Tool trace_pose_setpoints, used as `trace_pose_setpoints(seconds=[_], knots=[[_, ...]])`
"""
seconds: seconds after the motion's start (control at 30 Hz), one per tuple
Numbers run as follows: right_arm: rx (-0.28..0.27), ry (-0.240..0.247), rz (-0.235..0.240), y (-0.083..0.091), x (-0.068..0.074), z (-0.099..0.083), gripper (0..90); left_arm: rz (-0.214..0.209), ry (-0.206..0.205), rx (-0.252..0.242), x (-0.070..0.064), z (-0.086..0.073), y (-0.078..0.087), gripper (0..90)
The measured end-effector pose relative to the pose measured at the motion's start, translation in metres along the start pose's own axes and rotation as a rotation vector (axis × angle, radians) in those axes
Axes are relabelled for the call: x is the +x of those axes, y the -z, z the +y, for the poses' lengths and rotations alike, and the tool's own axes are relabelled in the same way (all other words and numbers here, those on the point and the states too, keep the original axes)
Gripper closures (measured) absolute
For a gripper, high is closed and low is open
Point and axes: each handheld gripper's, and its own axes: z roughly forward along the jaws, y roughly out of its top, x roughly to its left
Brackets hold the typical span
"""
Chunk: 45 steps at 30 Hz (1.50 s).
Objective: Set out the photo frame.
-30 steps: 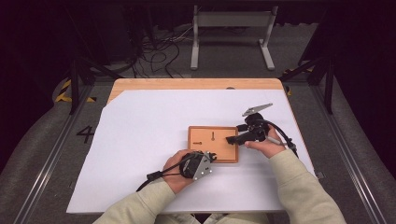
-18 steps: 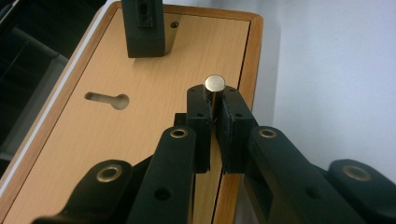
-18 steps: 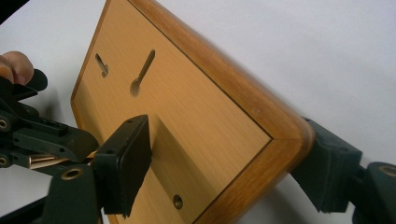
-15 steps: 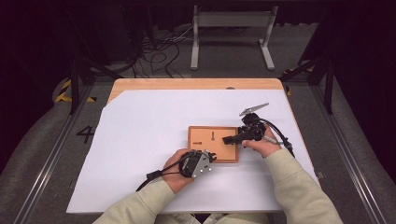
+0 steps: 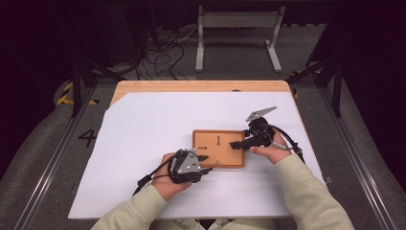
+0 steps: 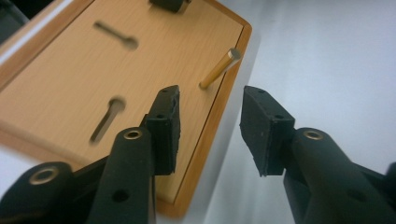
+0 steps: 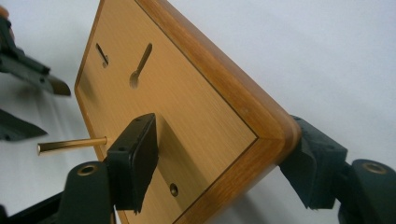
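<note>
On the wooden board [image 5: 219, 148], a brass pin [image 6: 219, 69] stands in its hole.

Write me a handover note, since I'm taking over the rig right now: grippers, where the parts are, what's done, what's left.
Right gripper: clamped on a corner of the wooden board, one jaw on its face, one under the edge.
Left gripper: open, empty, jaws astride the board's near edge and aimed at the brass pin.
The pin stands in the board near that edge. The board has two keyhole slots and lies on the white sheet.
Done: board steadied.
Left, probably: close on the pin.
</note>
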Motion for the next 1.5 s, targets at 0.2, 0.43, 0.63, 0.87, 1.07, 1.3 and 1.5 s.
trace_pose_setpoints(seconds=[0.2, 0.43, 0.63, 0.87, 1.07, 1.3, 1.5], knots=[[0.003, 0.084, -0.044, 0.011, 0.014, 0.001, 37.2, 0.017, 0.07, -0.069, 0.008, -0.012, 0.03, 52.8], [-0.008, 0.195, -0.078, 0.024, 0.03, -0.002, 44.2, 0.05, 0.147, -0.11, 0.024, -0.027, 0.052, 52.7], [-0.009, 0.32, -0.106, 0.038, 0.048, -0.008, 51.8, 0.074, 0.197, -0.117, 0.034, -0.035, 0.061, 52.1], [-0.028, 0.39, -0.111, 0.047, 0.061, -0.017, 56.9, 0.06, 0.234, -0.112, 0.041, -0.04, 0.061, 51.1], [-0.022, 0.43, -0.114, 0.053, 0.075, -0.026, 61.0, 0.061, 0.279, -0.114, 0.047, -0.044, 0.063, 50.9], [-0.025, 0.44, -0.11, 0.057, 0.084, -0.032, 63.5, 0.042, 0.308, -0.126, 0.05, -0.047, 0.063, 50.2], [-0.004, 0.465, -0.087, 0.058, 0.094, -0.039, 63.3, 0.039, 0.329, -0.13, 0.052, -0.05, 0.064, 50.2]])
